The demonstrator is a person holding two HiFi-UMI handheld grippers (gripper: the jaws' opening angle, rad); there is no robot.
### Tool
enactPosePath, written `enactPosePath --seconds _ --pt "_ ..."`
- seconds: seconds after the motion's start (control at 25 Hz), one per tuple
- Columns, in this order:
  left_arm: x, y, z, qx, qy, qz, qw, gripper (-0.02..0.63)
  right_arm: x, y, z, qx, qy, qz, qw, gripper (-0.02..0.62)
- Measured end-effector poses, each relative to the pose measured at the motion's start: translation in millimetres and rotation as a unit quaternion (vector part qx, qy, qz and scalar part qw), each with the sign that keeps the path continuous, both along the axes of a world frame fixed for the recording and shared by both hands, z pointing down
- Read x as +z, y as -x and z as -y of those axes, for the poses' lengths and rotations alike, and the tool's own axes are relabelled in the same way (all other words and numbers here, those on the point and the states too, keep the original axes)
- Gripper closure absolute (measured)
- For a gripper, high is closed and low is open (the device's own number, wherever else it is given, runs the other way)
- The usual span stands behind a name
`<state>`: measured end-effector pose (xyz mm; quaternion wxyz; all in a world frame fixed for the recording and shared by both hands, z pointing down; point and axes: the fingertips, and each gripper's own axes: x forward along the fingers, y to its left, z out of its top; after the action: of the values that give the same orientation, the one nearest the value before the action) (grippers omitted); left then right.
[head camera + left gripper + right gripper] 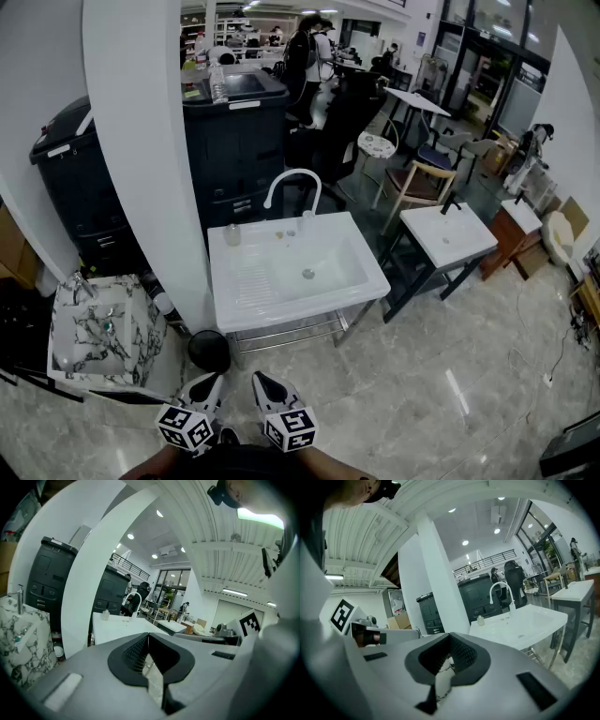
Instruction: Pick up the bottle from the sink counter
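Two grippers hang low at the near edge of the head view, well short of the white sink (pixel 281 295). The left gripper (pixel 210 382) and the right gripper (pixel 262 381) sit side by side above the glossy floor (pixel 422 394) in front of the sink, with their marker cubes nearest the person. Each gripper's own view shows its jaws brought together with nothing caught between them, and the dark pads meet along a thin line. Neither gripper touches the sink or anything on it. The bottle (pixel 232 234), small and pale, stands upright on the sink's flat top at the back left corner. It is to the left of the curved white faucet (pixel 292 186) and apart from it. In the left gripper view the bottle (pixel 106 615) shows as a small shape on the far side of the sink's top, and in the right gripper view it stands just left of the faucet's arch. A broad white pillar (pixel 150 159) rises just left of the sink, and beyond the pillar lies a marbled basin (pixel 98 328). A round black bin (pixel 208 351) sits on the floor at the sink's front left corner. Dark cabinets (pixel 234 131) stand behind the sink. To the right of the sink, with a gap between, is a smaller white basin (pixel 448 236) on a dark frame. A wooden chair (pixel 417 184) stands behind and to the right, and people are far behind the sink.
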<state>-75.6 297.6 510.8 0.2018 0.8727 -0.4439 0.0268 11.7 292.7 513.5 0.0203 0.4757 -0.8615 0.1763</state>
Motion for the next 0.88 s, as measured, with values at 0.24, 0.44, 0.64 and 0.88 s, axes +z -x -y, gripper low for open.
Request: enactPosePath --seconds 0.24,0.44,0.64,0.88 --pt "1.7 -4.6 5.1 0.004 0.004 0.002 1.0 0.604 0.9 -2.5 3.8 0.0 0.0 0.0 1.0 0.588" --pt "2.4 -8.5 6.8 0.001 0.006 0.003 1.0 0.604 0.7 -8.6 5.2 0.003 0.003 0.004 1.0 0.588" --pt "3.7 -17.5 6.4 -0.005 0.007 0.002 1.0 0.604 7.1 -21.0 5.8 0.008 0.017 0.012 1.0 0.587" --pt "13.0 -36.4 -1.5 -0.021 0.017 -0.007 0.9996 0.604 13.3 -43.4 0.7 0.001 0.019 0.012 1.0 0.588"
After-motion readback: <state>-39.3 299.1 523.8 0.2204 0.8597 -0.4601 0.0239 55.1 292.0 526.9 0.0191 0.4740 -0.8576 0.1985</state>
